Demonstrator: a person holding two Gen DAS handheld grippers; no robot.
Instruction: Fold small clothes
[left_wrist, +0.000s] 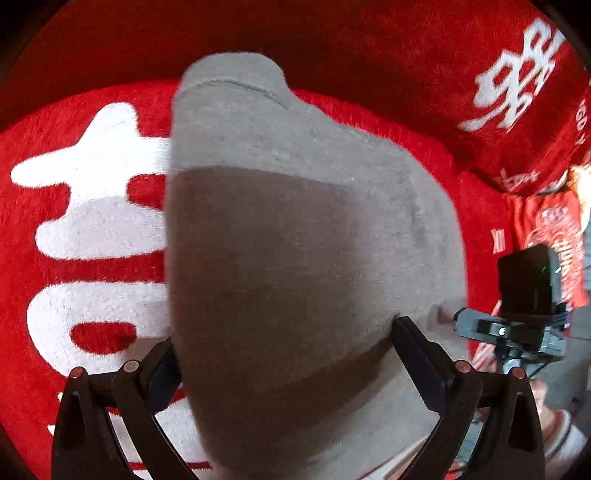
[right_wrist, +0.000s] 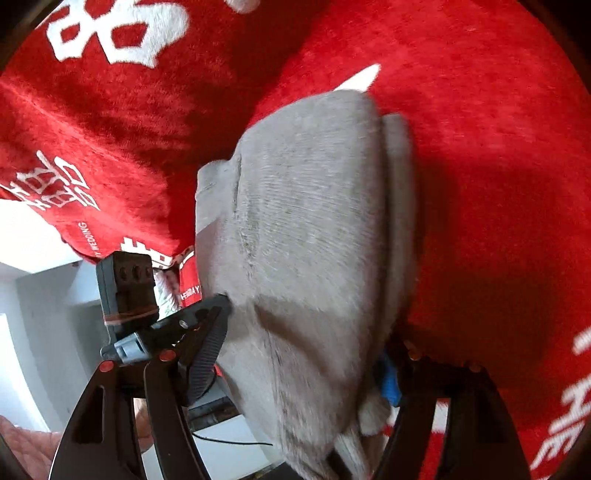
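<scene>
A small grey garment (left_wrist: 295, 221) lies folded on a red plush blanket (left_wrist: 74, 332) with large white characters. In the left wrist view my left gripper (left_wrist: 284, 334) points down at it, jaws wide apart, with the near part of the cloth lying between them and no pad pinching it. In the right wrist view the same grey garment (right_wrist: 314, 221) runs between the fingers of my right gripper (right_wrist: 308, 328), which also stands wide; its ribbed left pad (right_wrist: 207, 350) sits beside the cloth's edge. The garment's near end hides the blanket under both tools.
The red blanket (right_wrist: 480, 184) rises into a heap at the back (left_wrist: 517, 92). The right tool's camera block (left_wrist: 524, 280) is close on the right; the left tool's block (right_wrist: 125, 280) shows at the left. Pale floor (right_wrist: 44, 295) lies beyond the blanket's edge. A hand (left_wrist: 550, 413) is at the lower right.
</scene>
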